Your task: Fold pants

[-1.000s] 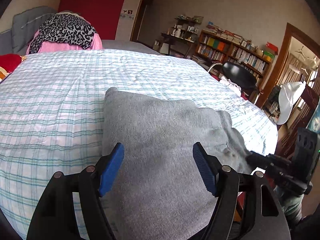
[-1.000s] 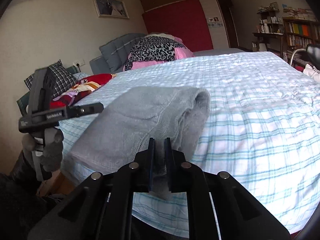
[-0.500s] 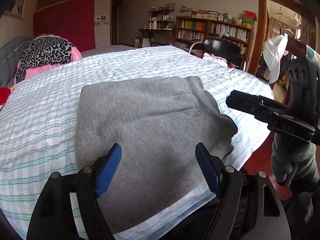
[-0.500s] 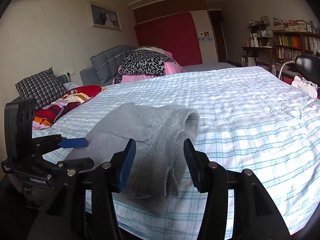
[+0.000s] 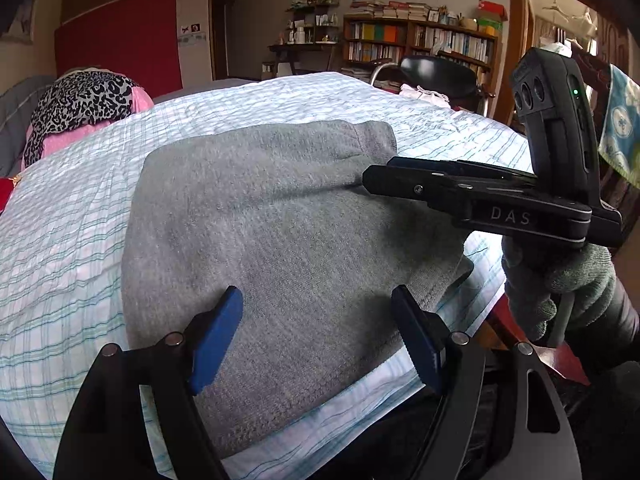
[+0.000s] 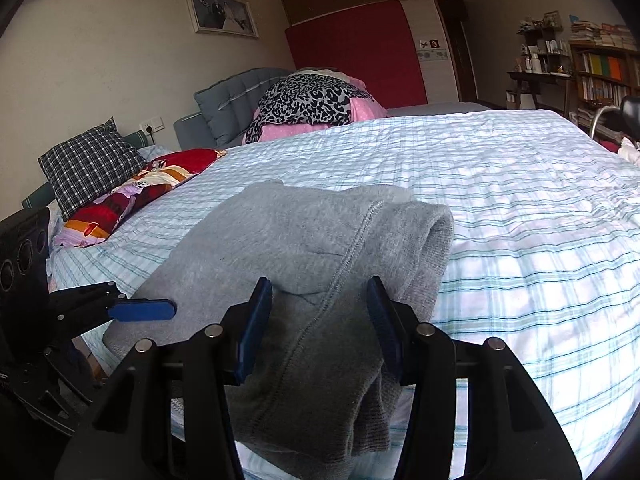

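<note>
bed [image 6: 520,184]: plaid blue-white cover, carries everything below
pillows/bedding: leopard-print item [image 6: 308,100] on pink at headboard end; red patterned cloth [image 6: 132,192] and dark checked cushion [image 6: 90,164] along the far-left edge in the right wrist view
bookshelf [image 5: 420,44]: against the back wall, black chair [image 5: 440,74] in front of it
pants [image 5: 280,232]: grey, folded to a compact stack, lying flat on the bed near its foot edge
pants axis: long axis runs from the foot edge toward the headboard; rolled fold end [image 6: 436,236] sits on the right side in the right wrist view, seam running along the length
pants edge: near end hangs slightly past the mattress edge, under the right fingers
left gripper [image 5: 316,340]: fingers spread wide, nothing between them, over the near end of the pants; contact with cloth unclear
right gripper [image 6: 318,320]: fingers spread apart, straddling the seam area, holding nothing
cross-view: right gripper's tip seen from the left wrist camera reaches the pants' right edge by the fold; gloved hand [image 5: 560,280] on its handle
</note>
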Demonstrator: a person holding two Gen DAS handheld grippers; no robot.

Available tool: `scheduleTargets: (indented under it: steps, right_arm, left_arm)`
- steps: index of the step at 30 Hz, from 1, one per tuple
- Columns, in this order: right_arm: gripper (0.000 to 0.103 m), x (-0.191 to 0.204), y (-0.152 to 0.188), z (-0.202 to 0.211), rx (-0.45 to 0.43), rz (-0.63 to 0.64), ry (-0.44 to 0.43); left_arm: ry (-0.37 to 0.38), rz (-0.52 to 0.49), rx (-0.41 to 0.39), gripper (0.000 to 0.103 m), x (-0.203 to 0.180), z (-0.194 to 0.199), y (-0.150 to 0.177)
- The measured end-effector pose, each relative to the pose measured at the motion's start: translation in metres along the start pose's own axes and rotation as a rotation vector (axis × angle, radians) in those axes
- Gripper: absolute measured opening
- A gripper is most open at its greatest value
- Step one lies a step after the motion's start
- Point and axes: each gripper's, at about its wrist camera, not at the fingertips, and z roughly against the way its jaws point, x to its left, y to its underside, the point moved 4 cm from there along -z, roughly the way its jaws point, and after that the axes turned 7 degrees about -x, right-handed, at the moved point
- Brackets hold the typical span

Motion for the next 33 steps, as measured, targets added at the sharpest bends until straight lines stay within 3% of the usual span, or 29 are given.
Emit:
scheduleTargets:
  steps: [16, 24, 26, 28, 33]
  right_arm:
    - [0.051, -0.01, 0.016, -0.007, 0.009, 0.004, 0.029]
    - [0.051, -0.015, 0.002, 0.018, -0.041, -0.063, 0.028]
    - [0.053, -0.02, -0.001, 0.025, -0.054, -0.087, 0.048]
    - [0.064, -0.03, -0.002, 0.03, -0.062, -0.128, 0.07]
    - [0.066, -0.048, 0.007, 0.024, -0.004, -0.208, 0.082]
  left_arm:
    - [-0.016, -0.012, -0.001, 0.076, -0.004, 0.001, -0.002]
    - [-0.033, 0.007, -0.05, 0.076, 0.01, 0.019, -0.014]
    - [-0.042, 0.023, -0.071, 0.076, 0.017, 0.025, -0.019]
    - [-0.056, 0.038, -0.09, 0.077, 0.025, 0.03, -0.024]
    - [-0.098, 0.096, -0.104, 0.082, 0.049, 0.036, -0.032]
